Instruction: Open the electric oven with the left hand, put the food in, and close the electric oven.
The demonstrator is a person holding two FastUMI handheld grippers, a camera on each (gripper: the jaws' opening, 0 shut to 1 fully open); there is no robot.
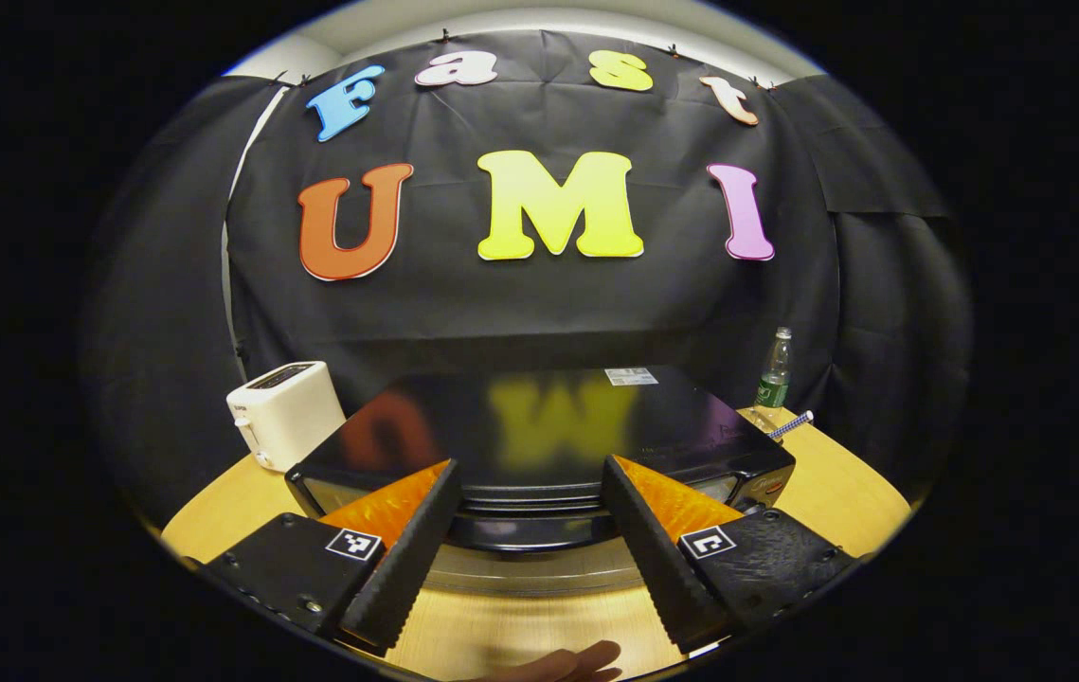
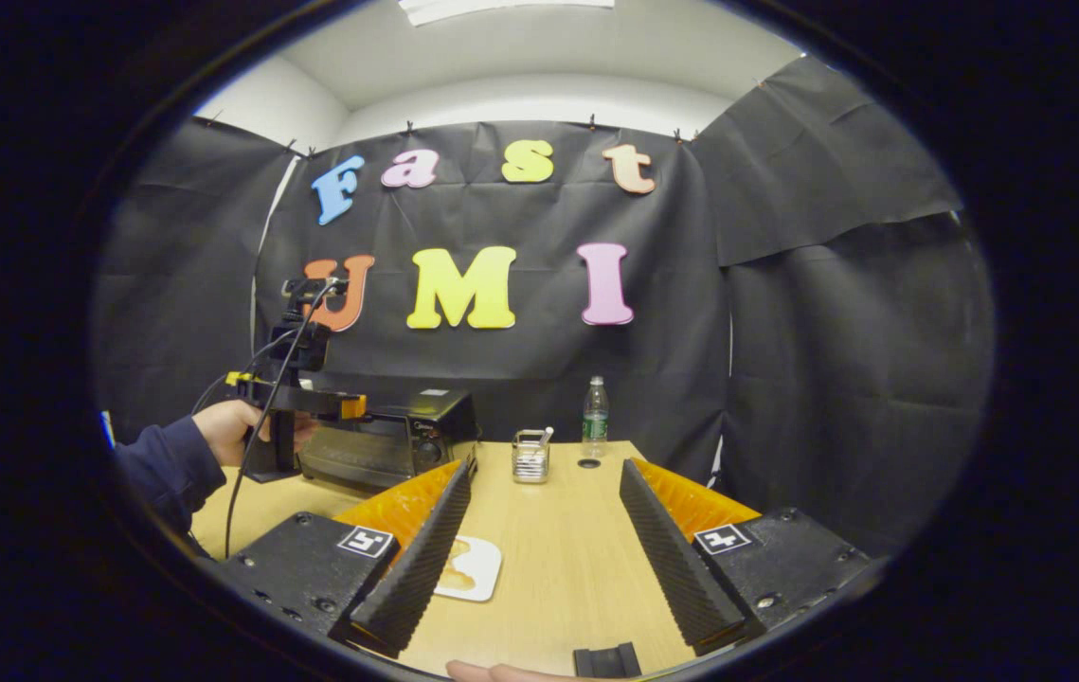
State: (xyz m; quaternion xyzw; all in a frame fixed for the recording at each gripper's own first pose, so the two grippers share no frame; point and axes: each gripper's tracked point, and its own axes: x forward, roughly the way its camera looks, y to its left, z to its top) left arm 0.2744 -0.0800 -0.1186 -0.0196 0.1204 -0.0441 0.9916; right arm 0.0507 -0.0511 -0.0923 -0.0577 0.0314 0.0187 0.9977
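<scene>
One black electric oven point(image 1: 539, 426) fills centre frame between the open left gripper point(image 1: 530, 540); the open right gripper point(image 2: 544, 549) frames one food plate point(image 2: 473, 568).

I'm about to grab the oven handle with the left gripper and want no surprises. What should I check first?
1. Left hand-held gripper open: ok.
2. Lined up with the electric oven front, handle between its fingers: ok.
3. Oven door closed: ok, it looks shut.
4. Food on white plate ready near right hand-held gripper: ok.
5. Right hand-held gripper open, holding nothing: ok.
6. Toaster clear of the door swing: cannot tell.
</scene>
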